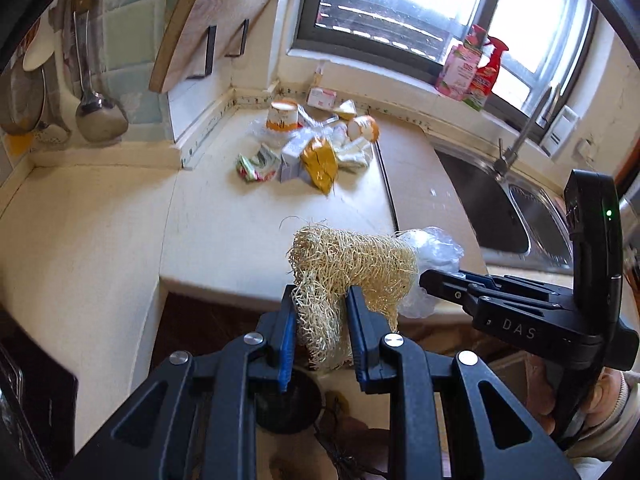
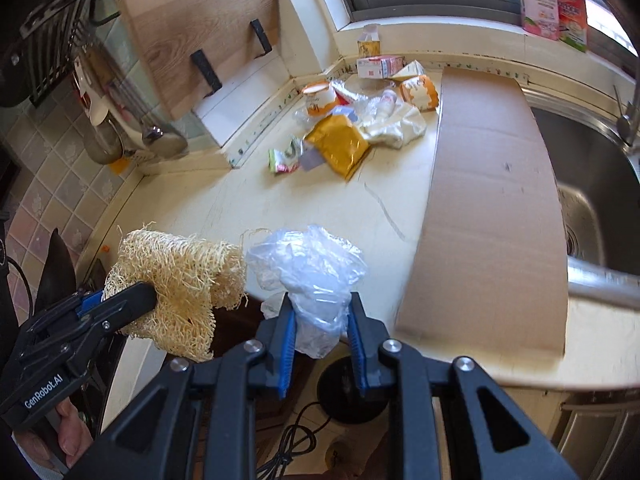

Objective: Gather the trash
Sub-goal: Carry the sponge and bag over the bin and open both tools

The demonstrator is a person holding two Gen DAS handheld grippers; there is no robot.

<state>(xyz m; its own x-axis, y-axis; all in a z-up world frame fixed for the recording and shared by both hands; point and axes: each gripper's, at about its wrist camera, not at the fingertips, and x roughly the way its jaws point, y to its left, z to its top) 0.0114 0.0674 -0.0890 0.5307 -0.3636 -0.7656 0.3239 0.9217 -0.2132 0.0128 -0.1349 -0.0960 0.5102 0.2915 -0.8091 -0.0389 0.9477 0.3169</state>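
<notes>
1. The loofah scrubber (image 1: pixel 352 264) is pale straw-yellow, a tangle of dry fibres.
2. The plastic bag (image 2: pixel 316 276) is clear, with milky white creases.
3. Both grippers, the left gripper (image 1: pixel 322 300) and the right gripper (image 2: pixel 320 312), are black with bright blue pads.
4. The countertop (image 1: pixel 224 216) is cream.
5. The cardboard sheet (image 2: pixel 488 200), on the right, is plain brown.
6. In the far trash pile, a foil pouch (image 2: pixel 340 146) is shiny golden-orange, and two cups (image 2: pixel 418 92) are orange and white.
7. The sink (image 2: pixel 592 176) is dull steel grey.
8. The cutting board (image 2: pixel 200 36) shows light wood grain.
9. The window-sill packets (image 2: pixel 538 0) are pink and red.
</notes>
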